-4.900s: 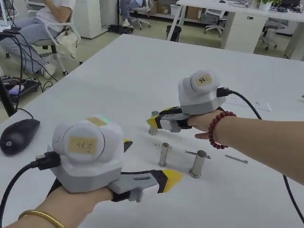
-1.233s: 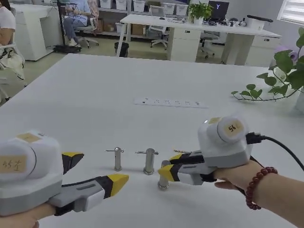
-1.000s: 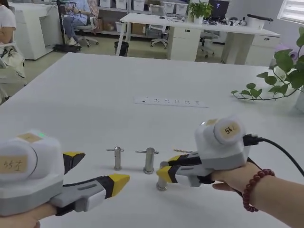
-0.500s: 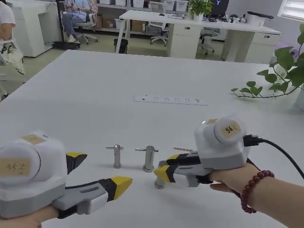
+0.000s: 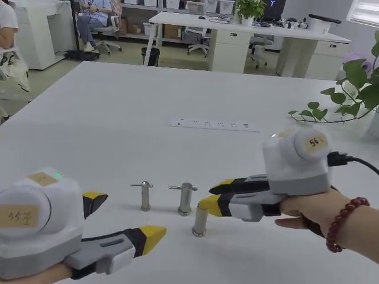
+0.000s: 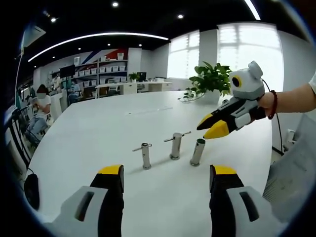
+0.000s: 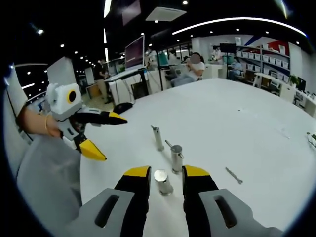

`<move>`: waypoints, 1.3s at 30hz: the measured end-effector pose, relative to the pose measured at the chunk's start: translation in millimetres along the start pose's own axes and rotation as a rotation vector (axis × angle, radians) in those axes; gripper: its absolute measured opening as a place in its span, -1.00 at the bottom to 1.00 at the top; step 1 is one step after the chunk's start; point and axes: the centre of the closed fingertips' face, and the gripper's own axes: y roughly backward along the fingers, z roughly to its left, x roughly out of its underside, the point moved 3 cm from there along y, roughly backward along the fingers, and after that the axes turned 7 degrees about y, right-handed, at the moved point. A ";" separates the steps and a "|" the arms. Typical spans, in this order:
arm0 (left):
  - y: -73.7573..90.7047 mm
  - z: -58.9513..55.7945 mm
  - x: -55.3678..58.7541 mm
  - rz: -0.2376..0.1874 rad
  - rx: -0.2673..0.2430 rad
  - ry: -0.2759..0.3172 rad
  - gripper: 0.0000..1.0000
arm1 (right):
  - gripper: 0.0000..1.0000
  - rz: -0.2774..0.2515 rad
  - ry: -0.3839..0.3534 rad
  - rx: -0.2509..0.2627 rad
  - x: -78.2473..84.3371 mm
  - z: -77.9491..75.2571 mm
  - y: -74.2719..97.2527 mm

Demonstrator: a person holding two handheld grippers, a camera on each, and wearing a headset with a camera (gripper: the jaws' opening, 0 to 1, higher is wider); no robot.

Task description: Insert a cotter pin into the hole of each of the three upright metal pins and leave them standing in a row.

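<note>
The right gripper (image 5: 208,197), jaws slightly apart, has drawn back right off the third pin (image 5: 200,220), which stands free, near-right of the two fitted pins (image 5: 185,200), still lacking the cotter pin (image 7: 233,175) lying beyond, while the left gripper (image 5: 127,216) hovers near-left, jaws wide.

Open-plan office: white desks (image 5: 237,25), swivel chairs (image 5: 198,39), shelved storage boxes (image 5: 225,7), potted plants (image 5: 249,7).

**3 silvery metal pins, upright on the white table (image 5: 177,94).** Pin 1 (image 5: 145,196), leftmost in the head view, carries a thin cotter pin (image 5: 137,185) crosswise just below its head. Pin 2 (image 5: 185,199), near it, carries a second cotter pin (image 5: 174,188) the same way. Pin 3 (image 5: 200,220) stands nearer the viewer, slightly off their line, apparently bare. 1 loose cotter pin (image 7: 233,175) lies flat, apart.
</note>
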 end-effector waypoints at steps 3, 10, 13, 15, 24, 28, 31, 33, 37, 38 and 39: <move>0.2 -1.0 0.9 0.003 0.002 -0.008 0.41 | -0.47 0.013 0.003 0.018 0.4 -11.5 5.2; 1.2 -2.0 0.8 0.000 0.004 -0.011 0.41 | -0.48 0.096 0.015 0.061 14.9 -38.6 9.3; 1.2 -2.4 0.5 -0.003 0.008 -0.008 0.42 | -0.49 0.124 0.007 0.079 21.0 -49.5 8.4; 1.0 -3.1 -1.4 -0.015 0.016 0.001 0.44 | -0.49 0.145 0.001 0.090 25.7 -57.4 7.4; -0.2 -1.7 -2.6 -0.017 0.021 0.006 0.55 | -0.55 0.245 0.018 0.116 44.8 -88.5 -2.9; -0.9 -2.3 -6.1 -0.031 0.024 -0.001 0.64 | -0.61 0.286 0.048 0.102 51.7 -96.9 -8.8; -1.0 -3.5 -6.8 -0.035 0.025 -0.011 0.70 | -0.64 0.299 0.044 0.103 53.5 -104.5 -14.0; -1.9 -4.2 -6.3 -0.030 0.028 -0.020 0.75 | -0.66 0.309 0.037 0.101 54.7 -110.1 -17.8; -2.8 -4.9 -5.0 -0.021 0.032 -0.021 0.78 | -0.66 0.335 0.047 0.091 56.9 -115.1 -21.8; -3.1 -4.8 -5.3 -0.022 0.032 -0.019 0.80 | -0.67 0.339 0.046 0.086 57.1 -115.5 -22.6; -3.3 -4.9 -6.2 -0.027 0.035 -0.012 0.82 | -0.67 0.341 0.049 0.080 57.2 -116.0 -23.8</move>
